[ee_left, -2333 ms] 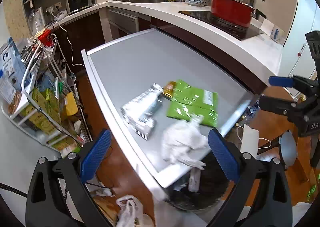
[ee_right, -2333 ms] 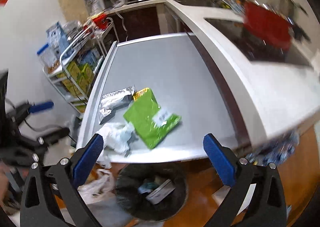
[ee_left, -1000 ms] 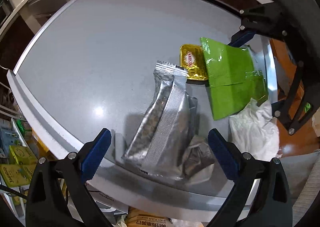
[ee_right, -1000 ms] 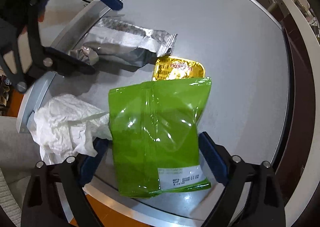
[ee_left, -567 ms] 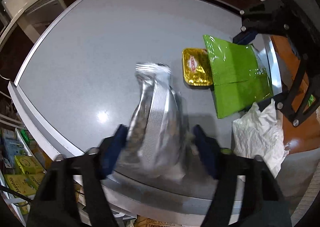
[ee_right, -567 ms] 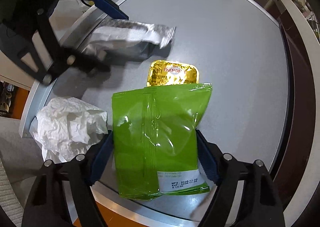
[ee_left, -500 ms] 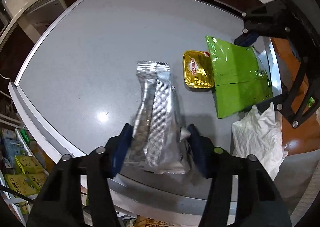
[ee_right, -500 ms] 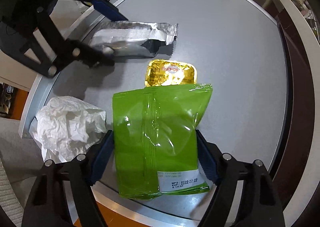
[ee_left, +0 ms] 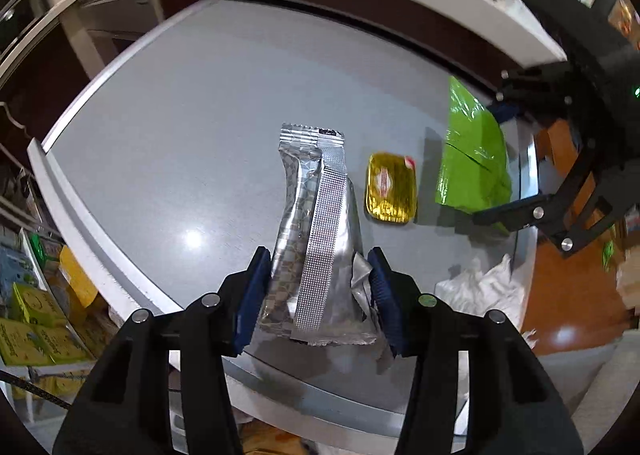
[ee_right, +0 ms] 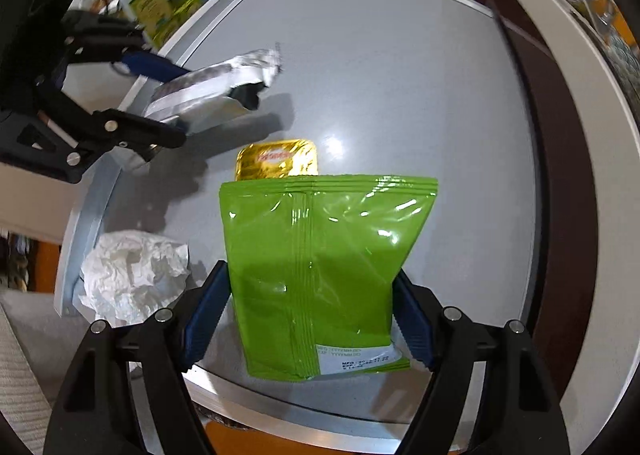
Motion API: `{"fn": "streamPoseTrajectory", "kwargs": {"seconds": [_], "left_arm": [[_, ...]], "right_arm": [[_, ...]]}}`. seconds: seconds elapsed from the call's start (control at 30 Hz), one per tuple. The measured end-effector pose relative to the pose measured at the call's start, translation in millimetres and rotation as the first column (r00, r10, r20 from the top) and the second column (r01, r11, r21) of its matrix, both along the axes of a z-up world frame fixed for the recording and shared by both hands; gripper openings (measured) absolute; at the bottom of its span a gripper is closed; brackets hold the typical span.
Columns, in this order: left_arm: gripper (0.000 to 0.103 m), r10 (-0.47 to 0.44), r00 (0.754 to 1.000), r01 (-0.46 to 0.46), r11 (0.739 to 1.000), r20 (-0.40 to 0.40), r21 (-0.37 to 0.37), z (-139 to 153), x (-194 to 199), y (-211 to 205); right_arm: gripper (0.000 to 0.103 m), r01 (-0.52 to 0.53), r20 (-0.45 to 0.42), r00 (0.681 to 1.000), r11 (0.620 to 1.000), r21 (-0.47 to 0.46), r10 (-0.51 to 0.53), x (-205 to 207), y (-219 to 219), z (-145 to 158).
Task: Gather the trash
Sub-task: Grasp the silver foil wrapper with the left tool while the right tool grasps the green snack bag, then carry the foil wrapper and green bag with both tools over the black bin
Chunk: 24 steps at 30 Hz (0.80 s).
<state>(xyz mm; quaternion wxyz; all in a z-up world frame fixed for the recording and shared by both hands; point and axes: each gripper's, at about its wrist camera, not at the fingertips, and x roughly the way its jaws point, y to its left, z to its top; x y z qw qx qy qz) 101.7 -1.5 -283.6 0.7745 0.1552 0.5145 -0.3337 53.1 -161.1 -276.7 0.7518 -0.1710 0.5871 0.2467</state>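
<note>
Over the grey surface [ee_left: 168,103]: two wrappers gripped, two pieces of trash left lying.

Judging by how things lie, the collecting is about half in hand: the left gripper [ee_left: 320,295] has its blue pads against both sides of the silver foil wrapper [ee_left: 316,231], its jaws closing on it, and the right gripper [ee_right: 308,319] clamps the green snack bag [ee_right: 324,263] by its near end. Both wrappers look raised off the surface, since each throws a shadow apart from itself. Left to gather are the gold foil tub [ee_right: 280,161], flat between the two wrappers, and the crumpled white tissue [ee_right: 132,275] at the near left edge in the right wrist view. No bin shows. Both grippers point steeply down, side by side.
</note>
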Motion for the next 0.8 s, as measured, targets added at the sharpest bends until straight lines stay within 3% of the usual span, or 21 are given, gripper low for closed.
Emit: {"fn": "streamPoseTrajectory", "kwargs": {"seconds": [0.3, 0.43, 0.8], "left_arm": [[0.051, 0.118, 0.992, -0.115, 0.990, 0.038, -0.085, 29.7, -13.3, 18.6], [0.051, 0.141, 0.989, -0.136, 0.986, 0.051, -0.099, 31.0, -22.6, 21.0], [0.051, 0.221, 0.972, -0.207, 0.965, 0.076, -0.160, 52.1, -29.8, 28.6]], "right_arm": [[0.075, 0.074, 0.056, 0.995, 0.996, 0.054, -0.077, -2.8, -18.5, 24.7], [0.074, 0.092, 0.061, 0.993, 0.993, 0.067, -0.096, -1.6, -27.1, 21.2], [0.074, 0.134, 0.126, 0.981, 0.984, 0.120, -0.149, -15.8, -22.7, 45.9]]}}
